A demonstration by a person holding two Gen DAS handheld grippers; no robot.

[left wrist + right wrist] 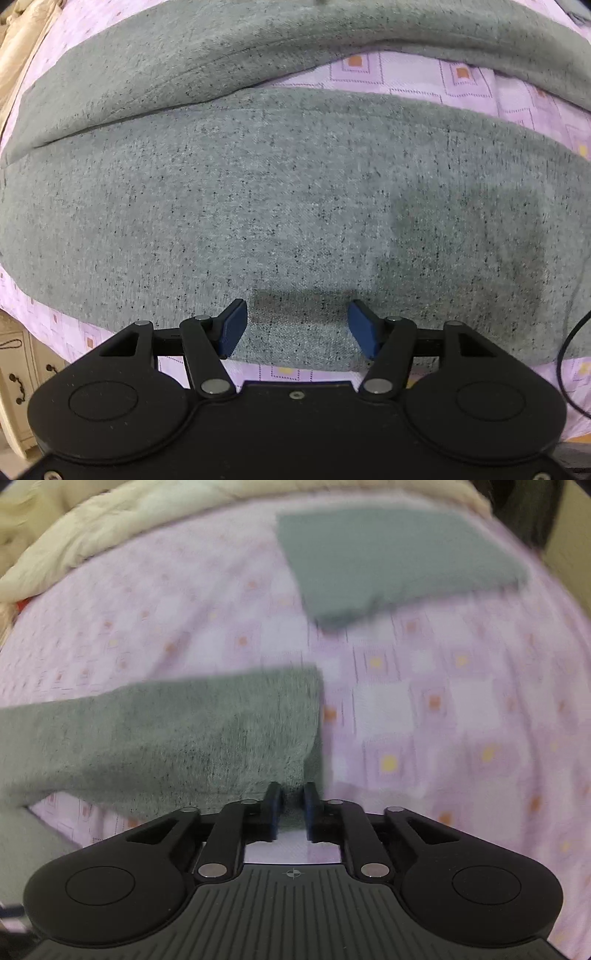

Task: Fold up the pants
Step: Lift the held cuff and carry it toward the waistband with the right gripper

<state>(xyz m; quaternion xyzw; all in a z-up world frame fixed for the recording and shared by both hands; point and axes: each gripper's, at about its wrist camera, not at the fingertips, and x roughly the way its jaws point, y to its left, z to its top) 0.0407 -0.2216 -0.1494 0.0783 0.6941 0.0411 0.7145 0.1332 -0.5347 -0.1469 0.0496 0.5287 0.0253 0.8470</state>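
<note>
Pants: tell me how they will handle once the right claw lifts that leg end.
Probably floppy: the pants sag away from the right claw, which is shut on the leg end. Likely light, since that one pinch carries the cloth off the sheet. The knit looks matte and speckled, so slipping seems unlikely. The left claw is open over them.

Pink patterned bedsheet (424, 686), cream quilt (92, 539) bunched along its far edge, cream drawer cabinet (18, 373) beside the bed

Pink patterned bedsheet (424, 701), cream quilt (92, 542), wooden drawers (18, 380).
</note>
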